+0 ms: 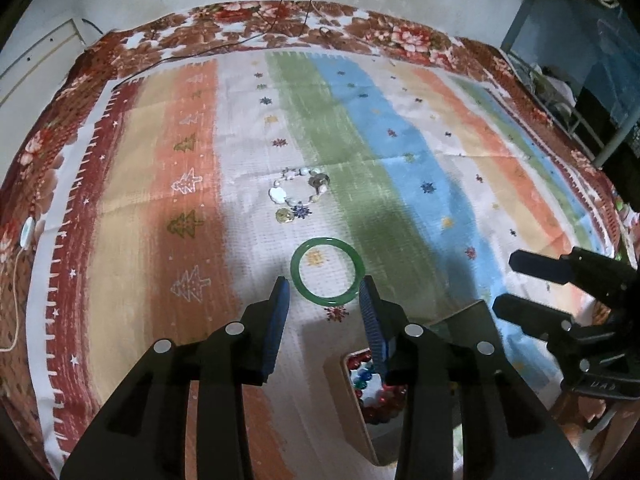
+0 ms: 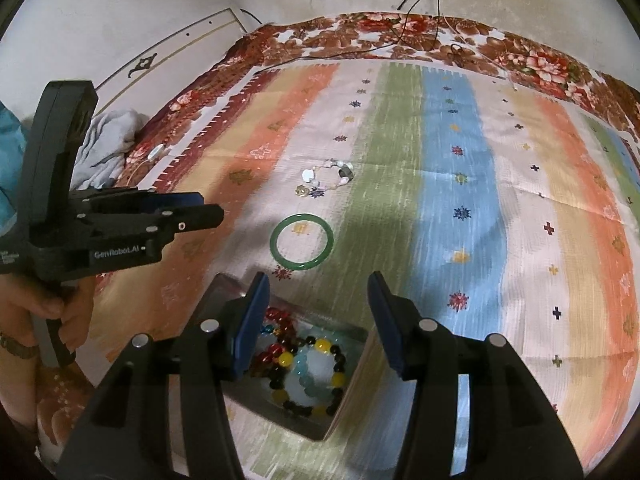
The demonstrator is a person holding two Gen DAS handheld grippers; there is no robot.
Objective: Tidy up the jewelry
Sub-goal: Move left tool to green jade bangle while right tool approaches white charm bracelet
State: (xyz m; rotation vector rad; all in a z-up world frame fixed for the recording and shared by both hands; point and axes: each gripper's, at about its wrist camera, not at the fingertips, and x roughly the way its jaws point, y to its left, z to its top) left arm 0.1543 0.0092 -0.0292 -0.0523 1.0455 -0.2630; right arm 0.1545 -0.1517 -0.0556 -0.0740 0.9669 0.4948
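Note:
A green bangle [image 1: 328, 241] [image 2: 302, 267] lies flat on the striped cloth. My left gripper [image 1: 324, 292] hovers just short of it, open, with nothing between its blue pads. Farther back lies a pale charm bracelet [image 1: 300, 194] [image 2: 326, 178]. An open box [image 1: 349, 392] [image 2: 356, 376] at the near edge holds several bead bracelets [image 2: 312, 368]: red, yellow-and-black, and pale blue. My right gripper [image 2: 318, 290] stands open above the box and holds nothing. It also shows at the right of the left wrist view as the right gripper [image 1: 508, 282]. The left gripper [image 2: 208, 208] enters the right wrist view from the left.
The striped cloth [image 1: 400, 140] lies over a red floral blanket [image 1: 280, 20]. Black cables [image 1: 240, 38] trail across the far edge by the wall. A blue metal frame [image 1: 560, 60] stands at the right. A hand [image 2: 40, 304] holds the left gripper, with grey fabric [image 2: 108, 152] behind it.

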